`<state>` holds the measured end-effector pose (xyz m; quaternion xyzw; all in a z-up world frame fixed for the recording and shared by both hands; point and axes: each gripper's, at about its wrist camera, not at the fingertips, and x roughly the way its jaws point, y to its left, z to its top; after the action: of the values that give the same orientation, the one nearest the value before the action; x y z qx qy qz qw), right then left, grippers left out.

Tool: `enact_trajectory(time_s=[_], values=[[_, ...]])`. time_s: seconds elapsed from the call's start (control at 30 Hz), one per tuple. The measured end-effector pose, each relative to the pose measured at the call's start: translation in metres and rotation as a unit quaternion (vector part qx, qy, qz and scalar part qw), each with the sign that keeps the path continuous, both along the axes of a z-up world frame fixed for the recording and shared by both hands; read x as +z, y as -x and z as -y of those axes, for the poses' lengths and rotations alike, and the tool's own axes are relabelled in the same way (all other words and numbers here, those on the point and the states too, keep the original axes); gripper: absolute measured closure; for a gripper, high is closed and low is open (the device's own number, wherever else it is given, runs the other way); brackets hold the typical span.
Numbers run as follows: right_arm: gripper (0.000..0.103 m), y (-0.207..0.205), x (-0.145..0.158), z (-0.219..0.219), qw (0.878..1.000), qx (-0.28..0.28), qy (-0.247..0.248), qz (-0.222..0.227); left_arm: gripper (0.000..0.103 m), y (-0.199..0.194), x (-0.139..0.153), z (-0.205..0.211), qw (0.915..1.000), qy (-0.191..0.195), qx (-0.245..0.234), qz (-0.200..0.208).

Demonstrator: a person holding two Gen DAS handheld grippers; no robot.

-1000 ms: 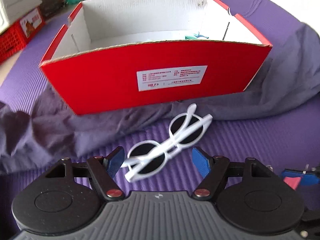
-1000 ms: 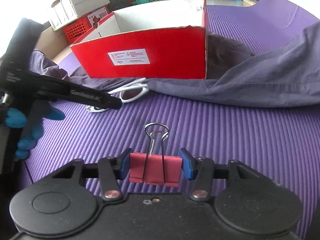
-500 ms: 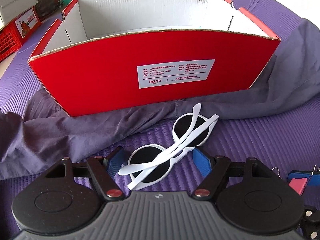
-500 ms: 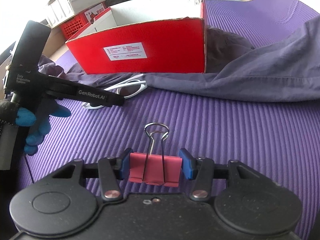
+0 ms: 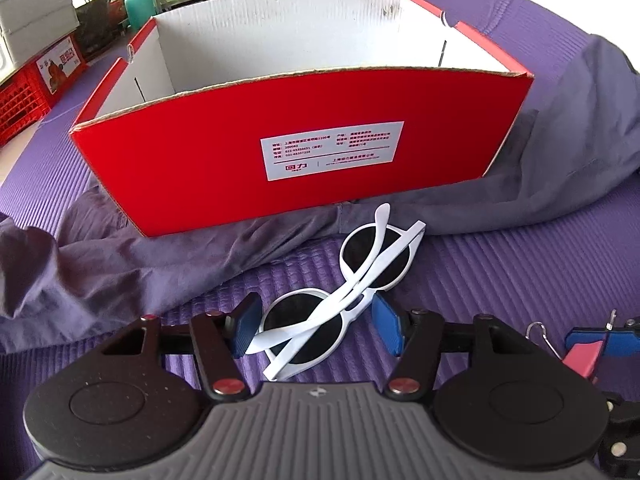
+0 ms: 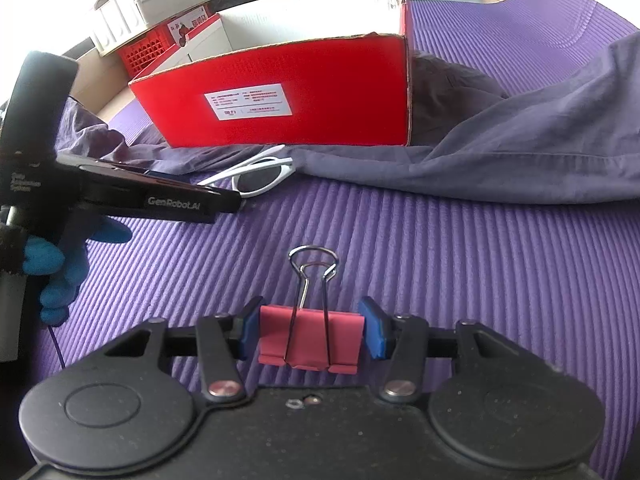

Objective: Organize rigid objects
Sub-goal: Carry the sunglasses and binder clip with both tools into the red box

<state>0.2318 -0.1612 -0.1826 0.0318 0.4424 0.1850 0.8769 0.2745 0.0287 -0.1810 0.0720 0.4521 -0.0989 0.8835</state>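
Note:
White sunglasses point(image 5: 344, 292) with dark round lenses lie folded on the purple mat, just in front of a red cardboard box point(image 5: 304, 152). My left gripper point(image 5: 316, 328) is open, its blue pads on either side of the near lens, not clamped. My right gripper point(image 6: 312, 332) is shut on a red binder clip point(image 6: 312, 338), its wire handles pointing forward. In the right wrist view the sunglasses point(image 6: 260, 178) sit under the tip of the left gripper point(image 6: 224, 204), with the red box point(image 6: 288, 100) behind. The clip point(image 5: 584, 354) shows at the far right of the left wrist view.
A grey-purple cloth point(image 5: 560, 168) is draped around the box base on both sides and shows in the right wrist view point(image 6: 520, 148). The ribbed purple mat point(image 6: 400, 248) covers the surface. Red crates and white boxes point(image 5: 36, 60) stand at the far left.
My left gripper has moved forward and lower, so the near lens now sits between its pads. The right gripper has stayed shut on the clip, almost still.

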Motion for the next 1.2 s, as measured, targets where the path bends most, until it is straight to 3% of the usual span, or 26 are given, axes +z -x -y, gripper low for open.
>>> enact_trajectory(time_s=[0.57,1.0,1.2], values=[[0.053,0.011,0.032,0.002,1.0,-0.01,-0.007,0.026,0.043,0.036,0.063,-0.008,0.9985,0.042,0.029,0.019],[0.053,-0.005,0.119,-0.002,0.996,0.008,-0.016,0.082,0.043,0.051,0.133,-0.018,0.9946,0.062,0.058,0.06],[0.053,-0.019,0.157,-0.01,0.991,0.018,-0.004,0.13,0.043,0.044,0.159,-0.023,0.9926,0.058,0.064,0.085]])
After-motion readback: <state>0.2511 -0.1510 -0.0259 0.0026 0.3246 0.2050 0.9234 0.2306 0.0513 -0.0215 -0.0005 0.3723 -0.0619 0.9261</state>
